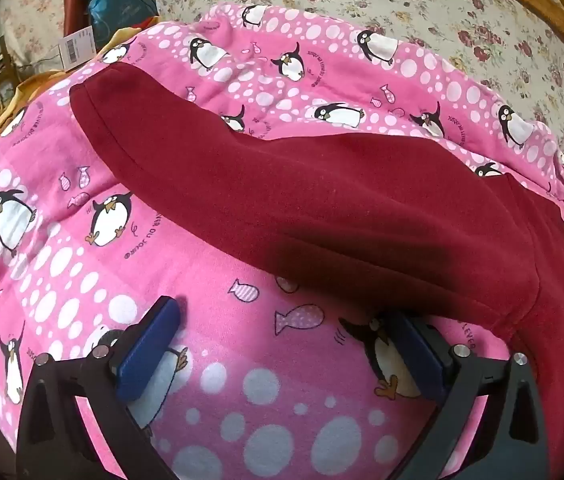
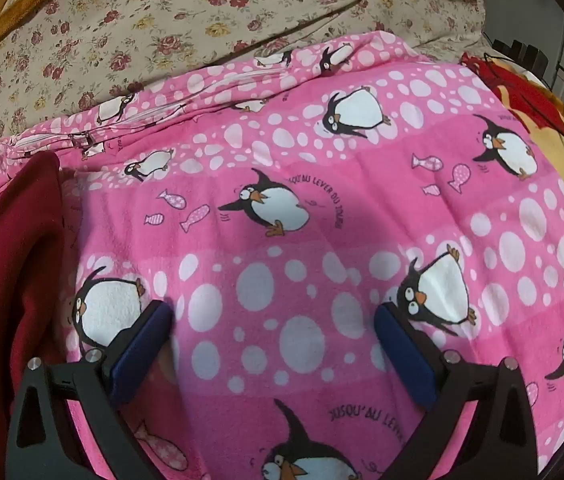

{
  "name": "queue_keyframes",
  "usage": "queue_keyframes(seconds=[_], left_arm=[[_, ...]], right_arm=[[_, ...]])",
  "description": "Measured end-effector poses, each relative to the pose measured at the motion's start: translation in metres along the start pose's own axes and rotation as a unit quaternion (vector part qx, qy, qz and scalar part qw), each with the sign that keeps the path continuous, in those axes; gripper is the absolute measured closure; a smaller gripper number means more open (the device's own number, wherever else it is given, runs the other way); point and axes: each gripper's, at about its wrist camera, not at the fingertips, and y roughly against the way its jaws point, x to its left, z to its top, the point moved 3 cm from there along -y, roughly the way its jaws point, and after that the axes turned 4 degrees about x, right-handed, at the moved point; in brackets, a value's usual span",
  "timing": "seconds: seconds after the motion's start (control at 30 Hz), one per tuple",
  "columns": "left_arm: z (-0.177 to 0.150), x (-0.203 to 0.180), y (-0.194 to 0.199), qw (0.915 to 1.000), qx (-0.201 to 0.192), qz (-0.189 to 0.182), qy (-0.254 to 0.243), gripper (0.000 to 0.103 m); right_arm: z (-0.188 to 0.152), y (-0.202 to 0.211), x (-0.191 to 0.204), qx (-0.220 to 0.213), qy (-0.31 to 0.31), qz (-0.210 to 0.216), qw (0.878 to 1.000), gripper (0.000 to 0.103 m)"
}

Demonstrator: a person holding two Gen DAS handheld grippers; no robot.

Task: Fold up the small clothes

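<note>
Nearest your lenses, both grippers stand with jaws spread wide and nothing between the blue pads. Your left gripper [image 1: 288,344] hovers low over the pink fleece blanket printed with penguins, fish and white dots [image 1: 82,272]; whether the pads touch it cannot be told. Its right-hand pad sits just under the near hem of the dark red fleece garment [image 1: 322,208]. Your right gripper [image 2: 274,344] hangs over bare blanket [image 2: 282,240], with only a sliver of the same red garment [image 2: 6,248] at the left edge of its view.

Beyond the left gripper, the red garment lies diagonally across the blanket, a long sleeve-like or leg-like section running toward the upper left, the bulkier body toward the right. It looks laid out but not yet folded.

Judgement: you are at the approach to a first fold. The next move calls for closing the left jaws on the near hem, and bringing the right gripper leftward to a second edge, since it is well apart from the cloth now.

Farther off lie a beige floral bedsheet [image 2: 162,20], a yellow-and-red blanket [image 2: 542,120] and a blue plastic bag [image 1: 118,8].
</note>
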Motion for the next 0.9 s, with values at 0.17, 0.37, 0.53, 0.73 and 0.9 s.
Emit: queue_keyframes(seconds=[0.17,0.37,0.53,0.73,0.9], left_arm=[[0.0,0.0,0.0,1.0,0.0,0.002,-0.001,0.016],[0.001,0.0,0.0,1.0,0.0,0.004,-0.002,0.016],[-0.001,0.0,0.0,1.0,0.002,0.003,-0.003,0.016],[-0.009,-0.007,0.015,0.9994,0.013,-0.005,-0.031,0.02],[-0.013,-0.011,0.039,0.9988,-0.01,-0.024,-0.041,0.031]], right_arm=[[0.0,0.0,0.0,0.0,0.0,0.0,1.0,0.0],[0.0,0.0,0.0,0.0,0.0,0.0,1.0,0.0],[0.0,0.0,0.0,0.0,-0.001,-0.001,1.0,0.0],[0.0,0.0,0.001,0.0,0.001,-0.004,1.0,0.0],[0.001,0.002,0.002,0.023,-0.007,0.001,1.0,0.0]])
